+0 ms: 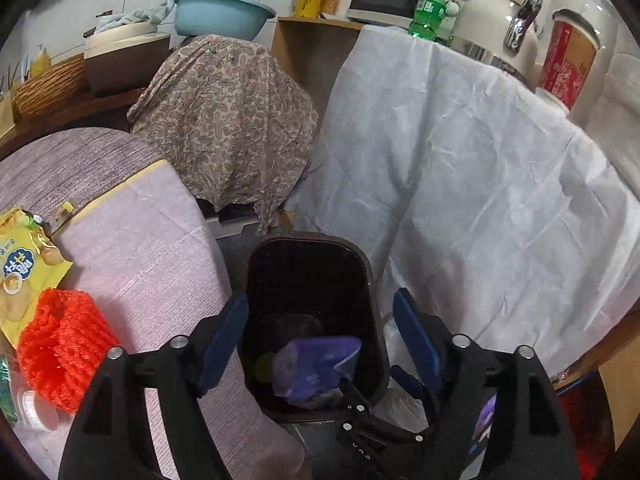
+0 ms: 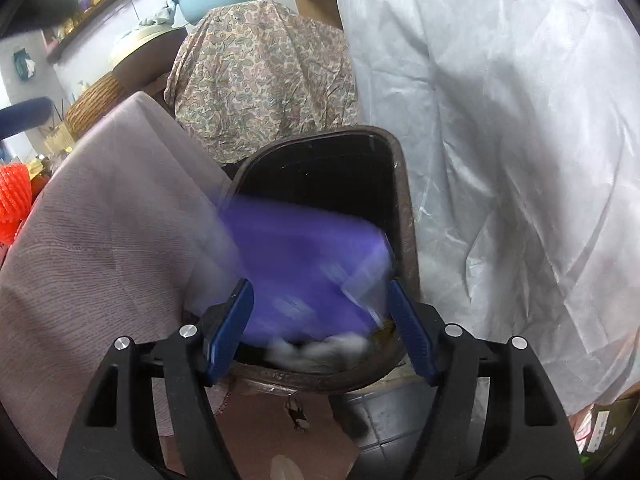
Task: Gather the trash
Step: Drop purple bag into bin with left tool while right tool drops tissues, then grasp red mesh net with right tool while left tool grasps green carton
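Note:
A dark bin (image 1: 312,256) stands on the floor between a pink-covered table and a white-draped one. My left gripper (image 1: 320,332) hangs open above it, empty. A purple wrapper (image 1: 316,368) lies inside the bin. In the right wrist view the bin (image 2: 404,208) is close below my right gripper (image 2: 320,320), which is open; the purple wrapper (image 2: 304,264) is motion-blurred between the fingers and the bin mouth, touching neither pad that I can see. A yellow snack bag (image 1: 24,264) and red foam net (image 1: 60,340) lie on the pink table.
A paisley cloth (image 1: 224,120) covers something behind the bin. The white sheet (image 1: 480,184) drapes a table with a kettle (image 1: 496,36), green bottle (image 1: 428,8) and red cup (image 1: 568,60). A blue basin (image 1: 222,12) sits behind.

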Tool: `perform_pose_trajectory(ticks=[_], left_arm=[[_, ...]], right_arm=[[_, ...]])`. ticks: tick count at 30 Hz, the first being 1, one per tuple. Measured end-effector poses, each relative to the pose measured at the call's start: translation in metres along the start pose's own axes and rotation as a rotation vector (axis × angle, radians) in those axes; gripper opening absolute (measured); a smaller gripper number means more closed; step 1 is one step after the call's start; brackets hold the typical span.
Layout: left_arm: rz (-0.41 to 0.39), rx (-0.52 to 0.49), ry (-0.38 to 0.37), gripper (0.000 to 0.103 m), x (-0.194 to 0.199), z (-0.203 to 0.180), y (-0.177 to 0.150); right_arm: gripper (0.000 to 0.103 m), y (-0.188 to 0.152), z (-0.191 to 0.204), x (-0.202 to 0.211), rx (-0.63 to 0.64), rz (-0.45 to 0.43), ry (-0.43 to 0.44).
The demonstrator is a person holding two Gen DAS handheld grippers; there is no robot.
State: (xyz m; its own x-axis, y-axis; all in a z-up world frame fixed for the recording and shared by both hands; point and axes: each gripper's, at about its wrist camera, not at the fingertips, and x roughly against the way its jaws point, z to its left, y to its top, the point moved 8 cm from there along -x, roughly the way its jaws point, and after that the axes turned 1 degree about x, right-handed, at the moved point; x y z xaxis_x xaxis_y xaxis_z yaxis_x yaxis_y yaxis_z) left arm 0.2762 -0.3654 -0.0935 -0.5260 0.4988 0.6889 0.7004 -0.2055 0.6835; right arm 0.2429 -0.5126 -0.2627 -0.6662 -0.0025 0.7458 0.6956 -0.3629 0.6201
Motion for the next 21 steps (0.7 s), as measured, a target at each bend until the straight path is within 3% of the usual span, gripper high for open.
perform_pose_trajectory(ticks=[4,6,10,15,21], left_arm=[[-0.062,-0.026,-0.036,0.094,0.029,-0.001,0.0],[-0.098,-0.031,-0.048,0.098,0.046,0.002,-0.001],[-0.098,-0.029,-0.088,0.098,0.068,0.01,-0.01],[-0.084,-0.074,-0.106,0.098,0.1,0.024,-0.024],[-0.076,-0.143,-0.115,0.098,0.138,0.054,-0.037]], right_arm=[[0.076,-0.003,0.0,0.008,-0.006,0.0,0.009],[0.076,-0.005,0.002,0.014,-0.007,0.007,0.011],[0.084,-0.005,0.012,0.029,0.01,0.003,0.037],[0.085,0.005,0.042,0.059,0.057,-0.044,0.094],[0.091,0.024,0.092,0.096,0.098,-0.095,0.231]])
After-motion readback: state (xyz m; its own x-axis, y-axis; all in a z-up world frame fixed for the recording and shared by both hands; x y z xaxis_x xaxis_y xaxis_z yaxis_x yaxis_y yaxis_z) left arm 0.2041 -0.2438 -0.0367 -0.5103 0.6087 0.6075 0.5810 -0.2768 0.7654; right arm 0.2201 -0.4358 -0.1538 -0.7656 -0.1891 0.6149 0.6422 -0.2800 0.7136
